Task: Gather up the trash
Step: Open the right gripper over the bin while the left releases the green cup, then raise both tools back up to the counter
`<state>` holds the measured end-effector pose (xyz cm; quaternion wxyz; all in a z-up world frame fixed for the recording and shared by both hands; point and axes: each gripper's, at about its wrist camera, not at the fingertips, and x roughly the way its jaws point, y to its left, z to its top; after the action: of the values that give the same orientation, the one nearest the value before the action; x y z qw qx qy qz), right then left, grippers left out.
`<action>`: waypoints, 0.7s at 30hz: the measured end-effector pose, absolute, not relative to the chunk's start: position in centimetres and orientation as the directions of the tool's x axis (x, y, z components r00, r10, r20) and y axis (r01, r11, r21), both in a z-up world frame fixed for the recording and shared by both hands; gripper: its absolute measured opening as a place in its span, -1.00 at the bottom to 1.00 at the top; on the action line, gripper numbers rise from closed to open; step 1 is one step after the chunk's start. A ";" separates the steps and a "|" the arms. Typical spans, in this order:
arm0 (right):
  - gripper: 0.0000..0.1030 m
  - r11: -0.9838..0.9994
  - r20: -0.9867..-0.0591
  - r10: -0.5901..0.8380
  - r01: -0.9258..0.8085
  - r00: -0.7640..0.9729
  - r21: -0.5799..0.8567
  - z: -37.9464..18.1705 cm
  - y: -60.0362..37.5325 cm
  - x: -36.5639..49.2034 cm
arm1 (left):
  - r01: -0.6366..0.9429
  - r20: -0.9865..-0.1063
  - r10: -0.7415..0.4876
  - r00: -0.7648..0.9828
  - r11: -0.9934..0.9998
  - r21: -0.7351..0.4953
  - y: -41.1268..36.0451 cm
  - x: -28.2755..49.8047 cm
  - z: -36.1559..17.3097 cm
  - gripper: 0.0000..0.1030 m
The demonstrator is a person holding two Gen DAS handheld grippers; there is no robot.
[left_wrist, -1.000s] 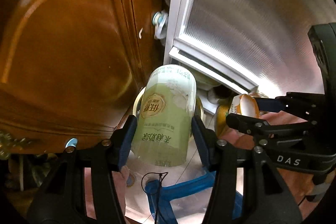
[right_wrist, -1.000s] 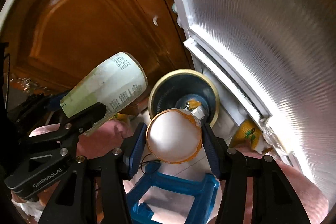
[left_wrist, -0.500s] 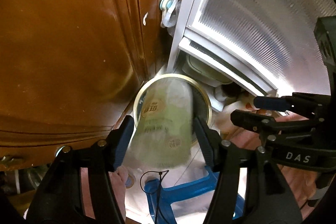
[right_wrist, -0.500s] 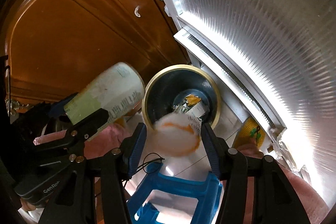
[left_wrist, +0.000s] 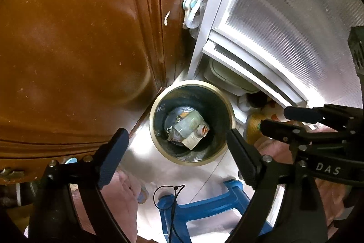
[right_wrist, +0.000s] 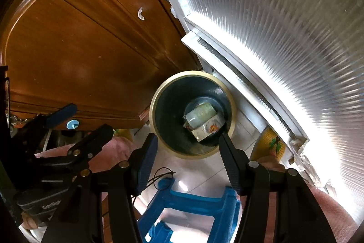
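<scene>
Nearest in the left wrist view, the left gripper (left_wrist: 176,142) has its two black fingers with dark blue pads spread wide and opening further, with nothing between them. Under it lie a blue plastic stool (left_wrist: 204,208) and a thin black looped cord (left_wrist: 168,190) on the pale glossy tiled floor (left_wrist: 204,177). Beyond the fingertips, seen from above in the gap between them, stands the round dark metal bin with a brass-coloured rim (left_wrist: 192,162). At its bottom lie the pale green paper cup (left_wrist: 187,126) on its side and, touching it, the white cup with orange print (left_wrist: 200,132), both well below the fingertips and free of either gripper.

In the right wrist view the right gripper (right_wrist: 187,140) also points down over the bin (right_wrist: 191,155); its jaws stand apart and hold nothing. The green cup (right_wrist: 200,115) and the white and orange cup (right_wrist: 208,129) lie deep inside the bin, past the fingertips. The left gripper (right_wrist: 82,120) shows at the left edge, the stool (right_wrist: 191,202) below, and pink fabric (right_wrist: 113,152) beside it.

Farther off, a brown wooden cabinet door (left_wrist: 79,49) rises left of the bin, and a white-framed door of ribbed frosted glass (left_wrist: 284,22) to its right. A yellow patterned object (right_wrist: 270,145), too blurred to identify, lies at the foot of that frame
</scene>
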<state>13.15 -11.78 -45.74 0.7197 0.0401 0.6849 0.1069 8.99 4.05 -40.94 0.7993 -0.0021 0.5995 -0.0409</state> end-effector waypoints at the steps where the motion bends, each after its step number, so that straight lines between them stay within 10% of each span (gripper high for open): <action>1: 0.11 0.975 -0.978 0.205 -0.100 0.038 0.200 -45.7 -11.7 13.1 | 0.065 -0.958 -0.067 0.278 0.997 -0.051 4.0 9.0 -40.9 0.68; 21: 0.11 0.978 -0.979 0.182 -0.120 0.092 0.170 -44.4 -12.2 12.5 | 0.097 -0.934 -0.073 0.349 0.994 -0.042 3.1 7.9 -38.4 0.68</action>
<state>12.47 -12.18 -44.39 0.7384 0.0233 0.6662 0.1021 7.87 3.09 -38.37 0.8213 0.0103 0.5681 -0.0518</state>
